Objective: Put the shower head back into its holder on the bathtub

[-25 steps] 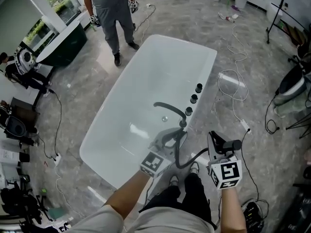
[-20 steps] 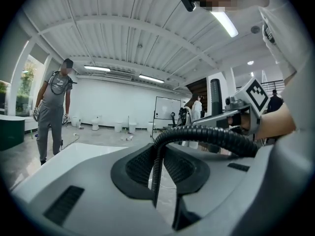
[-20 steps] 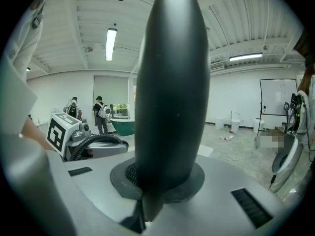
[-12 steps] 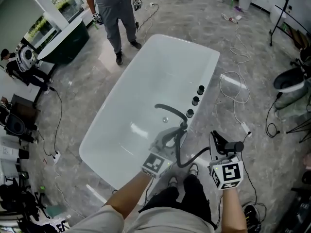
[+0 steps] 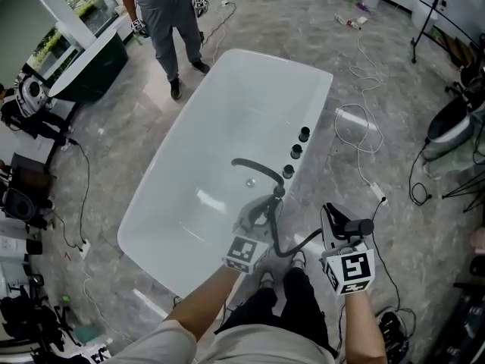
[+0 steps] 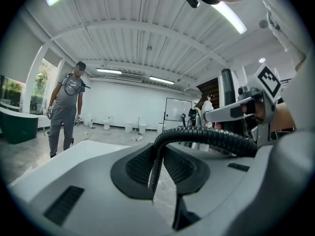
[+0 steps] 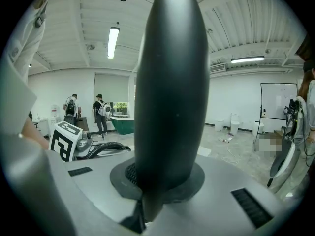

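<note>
**Just off the tub's edge: shower head clamped, hose pinched**

Nearest, at the bottom of the head view, two bare forearms reach forward, each with a tool. The right gripper [image 5: 339,220], lower right of the frame, is clenched on the dark shower head [image 5: 356,227]; in the right gripper view the handle rises straight up out of the jaws and fills the middle of the picture. It hangs over the grey floor [image 5: 394,165], just outside the near right end of the white bathtub [image 5: 318,101]. The left gripper [image 5: 258,217], lower centre, has its jaws closed on the black ribbed hose [image 5: 292,249], which loops from the shower head across to it and runs on toward the tub's rim. Just beyond stands a dark curved spout [image 5: 254,167] that arcs over the basin, with three dark knobs [image 5: 295,152] in a row along the right rim. White cables [image 5: 360,127] trail on the floor to the right. At the top left, a person [image 5: 163,14] in grey stands by the tub's far end, beside a green tub [image 5: 98,70].
</note>
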The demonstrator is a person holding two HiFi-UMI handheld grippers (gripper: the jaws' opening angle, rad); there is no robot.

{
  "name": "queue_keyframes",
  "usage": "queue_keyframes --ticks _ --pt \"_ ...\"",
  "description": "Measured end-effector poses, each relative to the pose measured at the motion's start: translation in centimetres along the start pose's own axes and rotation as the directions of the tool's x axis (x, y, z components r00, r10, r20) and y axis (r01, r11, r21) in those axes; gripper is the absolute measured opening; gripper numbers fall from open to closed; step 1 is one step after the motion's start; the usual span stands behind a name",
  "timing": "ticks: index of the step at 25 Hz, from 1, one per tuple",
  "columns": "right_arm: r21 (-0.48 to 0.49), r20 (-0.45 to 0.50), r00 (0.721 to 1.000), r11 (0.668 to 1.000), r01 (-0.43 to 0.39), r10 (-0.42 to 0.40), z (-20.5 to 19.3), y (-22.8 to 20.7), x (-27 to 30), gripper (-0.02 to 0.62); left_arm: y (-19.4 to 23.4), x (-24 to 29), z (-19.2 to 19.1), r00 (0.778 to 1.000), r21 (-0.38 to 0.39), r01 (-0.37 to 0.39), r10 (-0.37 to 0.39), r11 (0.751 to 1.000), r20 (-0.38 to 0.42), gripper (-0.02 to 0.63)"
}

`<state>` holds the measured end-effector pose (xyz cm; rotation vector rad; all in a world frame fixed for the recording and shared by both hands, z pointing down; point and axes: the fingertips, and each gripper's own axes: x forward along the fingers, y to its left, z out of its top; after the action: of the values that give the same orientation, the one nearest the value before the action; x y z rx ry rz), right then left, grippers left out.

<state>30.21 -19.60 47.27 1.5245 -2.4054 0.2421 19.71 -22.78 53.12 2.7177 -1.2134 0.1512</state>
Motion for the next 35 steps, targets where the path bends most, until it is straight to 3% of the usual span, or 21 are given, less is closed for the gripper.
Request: queue_keyframes --ticks 7,20,26,35 --pt "-0.010 0.003 1.000 1.000 -0.006 0.006 -1.4 -0.1 1.1 0.038 0.7 1.1 -3.8 0.999 0.082 -0.022 0.025 0.996 -0.046 0.060" --pt "-0.056 0.040 0.998 0.998 -0.042 0.045 -4.2 -0.3 3.6 0.038 3.5 2.5 -16.0 0.981 0.095 -0.064 0.080 0.993 -0.177 0.060" --pt "-0.051 0.082 0.994 0.996 -0.069 0.073 -5.0 -1.1 4.7 0.038 4.3 4.3 -24.8 0.945 0.095 -0.062 0.089 0.994 -0.313 0.060" --pt "-0.026 0.194 0.965 0.984 -0.174 0.175 -0.9 0.5 5.4 0.038 4.9 3.7 -33.9 0.863 0.048 -0.027 0.048 0.998 -0.504 0.060"
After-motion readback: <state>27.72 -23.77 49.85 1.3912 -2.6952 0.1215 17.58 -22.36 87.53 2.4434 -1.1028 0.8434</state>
